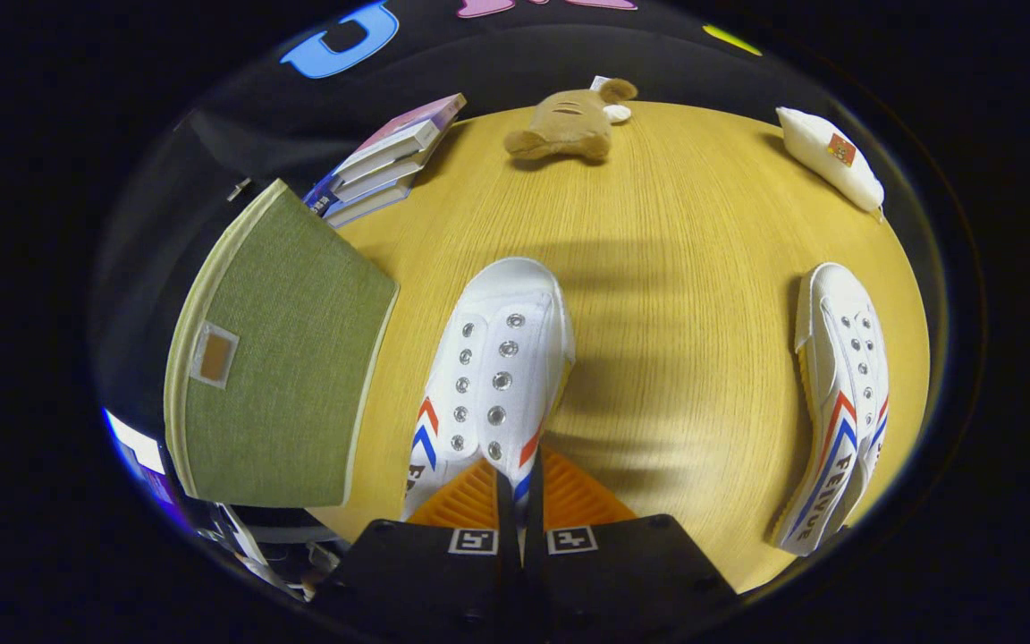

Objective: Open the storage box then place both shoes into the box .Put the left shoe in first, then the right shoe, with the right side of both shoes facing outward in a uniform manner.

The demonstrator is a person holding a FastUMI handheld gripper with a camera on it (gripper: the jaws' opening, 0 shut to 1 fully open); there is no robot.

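The tongs are clamped on a white shoe, both fingers pressed close together on the thin heel edge of its upper, with only a narrow slit between them. The shoe points away from the fingers, toe toward the far side of the wooden desk, its rows of metal eyelets facing up and red-and-blue chevrons showing on both flanks. Whether its sole touches the desk cannot be told.

Left of the held shoe, just beside it, stands the green fabric box, its lid closed, a small tan label patch on its near face and pale trim along the edges. Well to the right lies the second shoe, tipped on its side, its striped flank and lettering up.

Beyond the box, at the desk's far left edge, sits a stack of books. A brown plush toy lies at the far middle, and a white pouch rests at the far right.
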